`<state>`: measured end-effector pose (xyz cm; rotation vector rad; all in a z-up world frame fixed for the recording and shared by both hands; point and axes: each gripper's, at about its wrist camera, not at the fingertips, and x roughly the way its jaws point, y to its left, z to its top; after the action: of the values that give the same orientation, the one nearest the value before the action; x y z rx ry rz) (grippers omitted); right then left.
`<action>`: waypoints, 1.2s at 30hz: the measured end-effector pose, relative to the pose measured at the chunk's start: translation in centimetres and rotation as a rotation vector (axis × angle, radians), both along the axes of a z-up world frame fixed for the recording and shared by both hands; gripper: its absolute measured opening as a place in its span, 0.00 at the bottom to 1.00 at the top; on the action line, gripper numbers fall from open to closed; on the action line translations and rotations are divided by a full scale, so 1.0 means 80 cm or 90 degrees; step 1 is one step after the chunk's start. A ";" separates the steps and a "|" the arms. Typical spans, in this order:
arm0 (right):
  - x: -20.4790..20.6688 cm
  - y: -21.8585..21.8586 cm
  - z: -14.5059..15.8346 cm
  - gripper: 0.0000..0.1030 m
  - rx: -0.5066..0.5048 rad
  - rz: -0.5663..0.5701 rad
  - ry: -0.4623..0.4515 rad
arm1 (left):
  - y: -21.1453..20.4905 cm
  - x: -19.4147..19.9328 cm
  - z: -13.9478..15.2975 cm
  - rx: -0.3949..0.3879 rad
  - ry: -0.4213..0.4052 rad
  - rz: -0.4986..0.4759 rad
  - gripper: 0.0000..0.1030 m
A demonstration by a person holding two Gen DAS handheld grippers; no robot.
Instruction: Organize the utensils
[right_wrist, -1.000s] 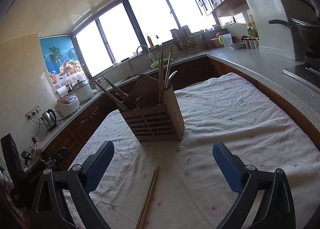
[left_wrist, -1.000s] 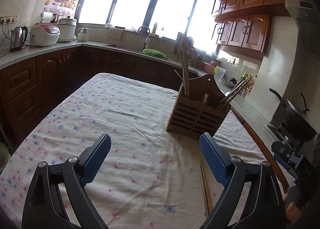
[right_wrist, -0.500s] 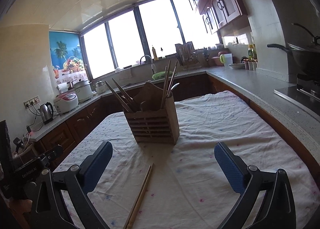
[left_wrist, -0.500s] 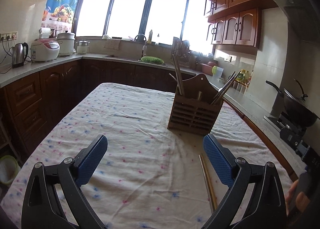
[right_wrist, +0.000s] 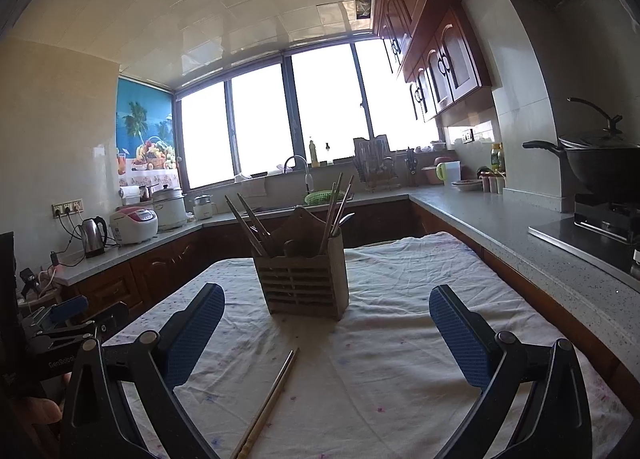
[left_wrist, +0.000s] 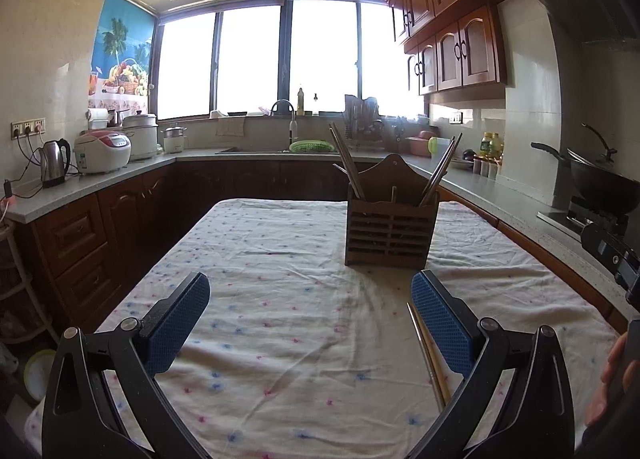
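Left hand-held gripper (left_wrist: 310,301) spread wide, empty, above clothed worktop (left_wrist: 280,259). Right hand-held gripper (right_wrist: 326,313) likewise spread, empty. Wooden utensil holder (left_wrist: 391,231) upright at 1 o'clock, left view. Chopstick pair (right_wrist: 267,405) flat on cloth, 6 o'clock of holder, right view.

Daylight enters through the wide, dark-framed window wall (left_wrist: 288,59), which is overexposed to plain white in both views. Dark wooden base cabinets (left_wrist: 120,227) below it read dim and backlit. The glossy tiled ceiling (right_wrist: 248,19) shows soft glare. Fisheye distortion bends straight lines; corners vignette to black. Focus is sharp throughout.
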<state>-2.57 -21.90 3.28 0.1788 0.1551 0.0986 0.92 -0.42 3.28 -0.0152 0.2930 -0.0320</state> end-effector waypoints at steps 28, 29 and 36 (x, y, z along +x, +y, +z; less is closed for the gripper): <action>-0.036 0.017 -0.043 1.00 -0.047 0.000 0.032 | -0.005 -0.029 -0.040 0.014 0.006 0.029 1.00; -0.037 0.017 -0.043 1.00 -0.044 -0.001 0.029 | -0.005 -0.029 -0.042 0.015 0.007 0.028 1.00; -0.038 0.019 -0.042 1.00 -0.044 0.001 0.022 | -0.003 -0.028 -0.045 0.015 0.010 0.031 1.00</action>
<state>-5.60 -20.41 -0.10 0.1111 0.1927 0.0916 -1.32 -0.65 -0.33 0.0013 0.3091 0.0193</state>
